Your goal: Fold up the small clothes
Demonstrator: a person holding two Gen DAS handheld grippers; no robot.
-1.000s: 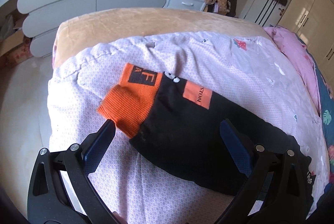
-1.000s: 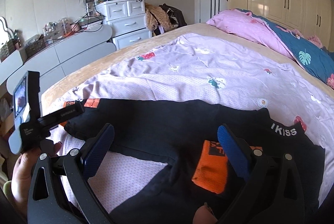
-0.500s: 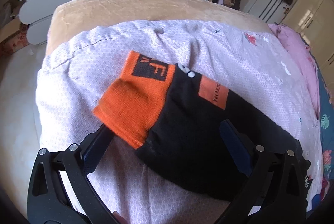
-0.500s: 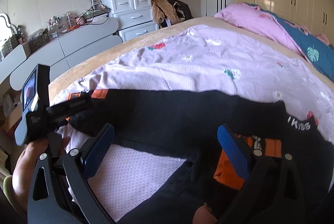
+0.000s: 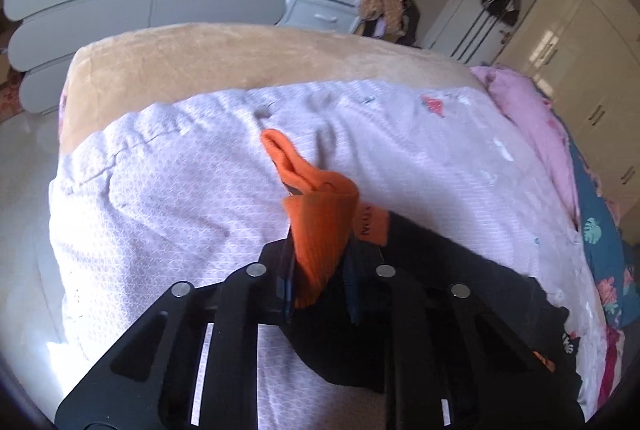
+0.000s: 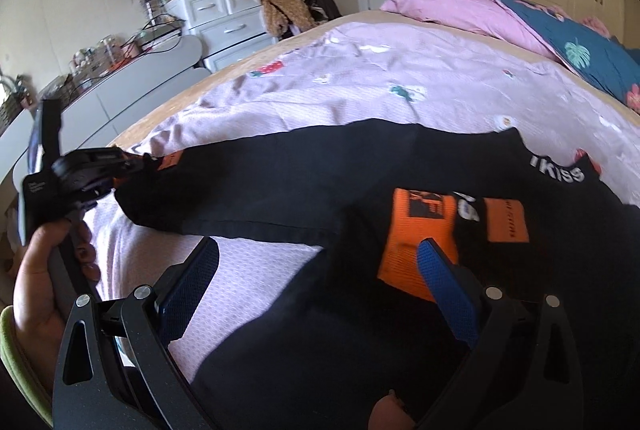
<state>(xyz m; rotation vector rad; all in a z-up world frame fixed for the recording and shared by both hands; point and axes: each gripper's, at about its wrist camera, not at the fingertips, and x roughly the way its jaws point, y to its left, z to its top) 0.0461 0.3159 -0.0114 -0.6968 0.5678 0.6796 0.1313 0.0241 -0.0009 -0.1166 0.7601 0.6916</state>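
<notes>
One black garment (image 6: 304,185) with two orange cuffs lies spread on the lilac quilt (image 5: 168,197). The left gripper (image 5: 318,274) is clamped on one cuff (image 5: 320,230). The right gripper (image 6: 316,278) hangs wide open, the other cuff (image 6: 416,234) between its blue pads.

bright daylight, soft motion blur, heavy fisheye warping, dark corners.

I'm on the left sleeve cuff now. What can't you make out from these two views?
- Left gripper pads: left wrist view, buried in the orange ribbed cuff.
- Black garment hem: right wrist view, cut by the bottom edge and the open right gripper.
- Orange patch lettering: too small.
- White collar lettering: cropped by a fold.
</notes>
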